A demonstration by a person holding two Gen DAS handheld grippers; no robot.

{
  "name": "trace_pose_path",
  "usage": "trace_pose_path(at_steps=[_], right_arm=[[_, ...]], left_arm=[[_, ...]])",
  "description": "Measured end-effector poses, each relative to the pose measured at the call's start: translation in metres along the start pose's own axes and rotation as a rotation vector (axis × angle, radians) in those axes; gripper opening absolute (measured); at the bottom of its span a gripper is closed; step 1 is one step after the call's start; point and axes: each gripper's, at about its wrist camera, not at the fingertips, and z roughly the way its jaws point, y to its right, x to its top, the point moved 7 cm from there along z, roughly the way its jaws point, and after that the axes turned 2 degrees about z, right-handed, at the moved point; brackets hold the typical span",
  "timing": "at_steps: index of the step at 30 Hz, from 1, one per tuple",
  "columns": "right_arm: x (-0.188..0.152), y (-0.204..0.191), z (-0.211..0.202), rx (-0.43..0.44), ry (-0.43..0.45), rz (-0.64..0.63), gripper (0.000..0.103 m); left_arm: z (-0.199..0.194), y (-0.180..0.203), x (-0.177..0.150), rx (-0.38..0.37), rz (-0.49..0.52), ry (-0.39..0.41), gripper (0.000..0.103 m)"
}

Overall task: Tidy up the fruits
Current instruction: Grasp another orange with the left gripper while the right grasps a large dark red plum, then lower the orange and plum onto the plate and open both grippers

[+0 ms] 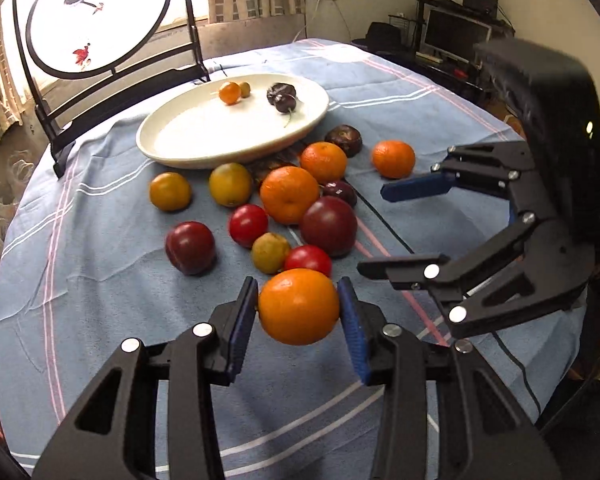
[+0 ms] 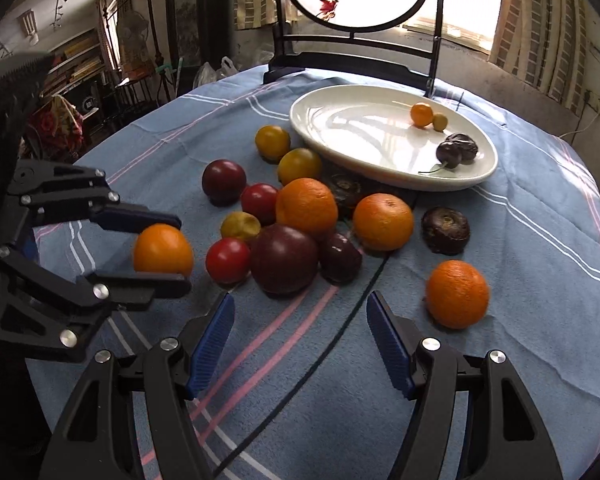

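On the plate [image 1: 168, 152] only four small fruits; my left gripper [image 1: 298, 308] clamps an orange [image 1: 298, 306], right gripper [image 2: 300, 344] wide, empty.

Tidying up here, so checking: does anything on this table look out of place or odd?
Most fruit lies loose on the blue tablecloth rather than in the white plate. A dark fruit is wedged under the plate's rim, which looks odd.

Right tool [image 2: 300, 344] agape; left tool [image 2: 176, 250] clamps orange [image 2: 163, 249].
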Motion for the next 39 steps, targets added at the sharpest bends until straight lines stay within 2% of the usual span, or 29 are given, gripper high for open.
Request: trace_pose_path(at_steps=[2, 3, 5, 11, 16, 19, 26, 30, 35, 39], right_arm=[[0.004, -0.005, 0.009, 0.009, -0.022, -0.014, 0.052], [0.006, -0.007, 0.012, 0.007, -0.025, -0.027, 0.051], [0.01, -0.007, 0.018, 0.0, -0.031, -0.039, 0.041], [0.013, -0.011, 0.022, 0.024, -0.037, -0.054, 0.04], [0.013, -0.004, -0.001, 0.048, -0.006, -0.046, 0.039], [0.025, 0.009, -0.025, 0.023, 0.064, -0.023, 0.039], [0.079, 0.054, -0.06, -0.054, 0.22, 0.058, 0.039], [0.109, 0.079, -0.054, -0.069, 0.261, 0.115, 0.04], [0.128, 0.099, -0.032, -0.082, 0.252, 0.146, 0.04], [0.134, 0.104, -0.006, -0.08, 0.218, 0.158, 0.04]], left_arm=[[-0.004, -0.012, 0.001, 0.017, -0.026, 0.001, 0.04], [-0.005, -0.016, 0.0, 0.021, -0.039, 0.0, 0.04], [-0.005, -0.024, -0.001, 0.027, -0.059, -0.003, 0.04], [-0.003, -0.029, -0.001, 0.014, -0.077, -0.006, 0.04], [-0.012, -0.032, 0.017, 0.021, -0.078, 0.045, 0.04], [-0.016, -0.037, 0.041, 0.041, -0.085, 0.085, 0.04], [-0.015, -0.066, 0.121, 0.141, -0.151, 0.199, 0.04], [0.004, -0.084, 0.153, 0.219, -0.178, 0.198, 0.04], [0.042, -0.106, 0.167, 0.268, -0.201, 0.156, 0.04], [0.07, -0.118, 0.163, 0.253, -0.245, 0.132, 0.04]])
